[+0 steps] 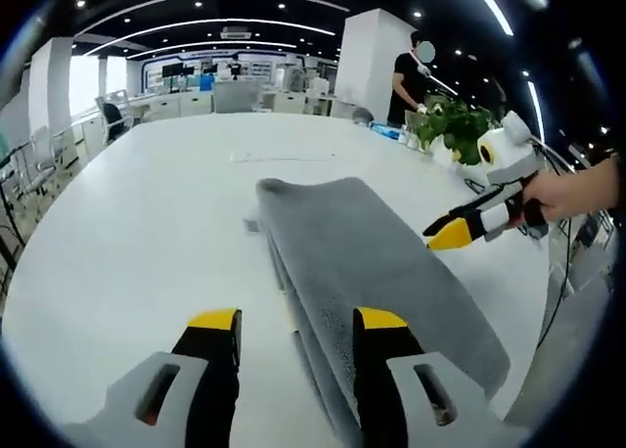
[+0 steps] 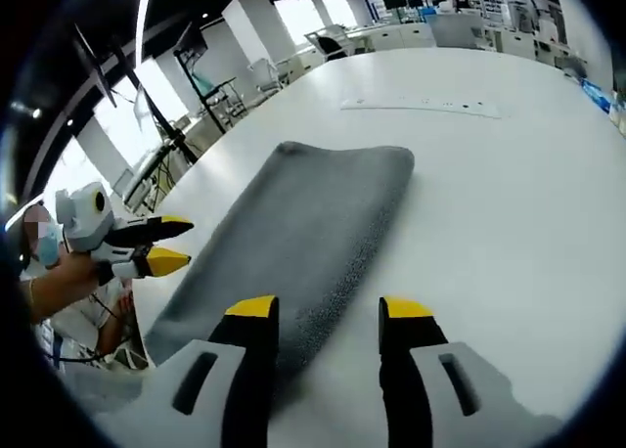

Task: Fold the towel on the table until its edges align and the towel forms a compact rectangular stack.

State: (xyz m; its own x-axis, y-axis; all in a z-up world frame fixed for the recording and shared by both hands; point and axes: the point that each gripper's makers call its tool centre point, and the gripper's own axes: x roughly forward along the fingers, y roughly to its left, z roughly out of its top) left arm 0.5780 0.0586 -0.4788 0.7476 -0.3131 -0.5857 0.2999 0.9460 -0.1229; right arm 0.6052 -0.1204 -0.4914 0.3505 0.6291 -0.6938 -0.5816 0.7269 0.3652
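The jaws of the left gripper (image 1: pixel 296 323) are standing spread and empty, hovering over the near end of the grey towel (image 1: pixel 377 257), one jaw over bare worktop (image 1: pixel 147 203) and the other over the cloth. In the left gripper view the towel is lying as a long folded strip running from near to far, its stacked layers showing along the left edge. Further right, the right gripper (image 1: pixel 440 235) is hanging above the strip's right edge; its own view (image 2: pixel 331 309) is showing its jaws parted too, gripping nothing, with the towel (image 2: pixel 313 218) beneath them. Judging by the layers, the lengthwise folding is looking done and the edges are sitting fairly even. The strip is still long, so a crosswise fold is likely remaining.
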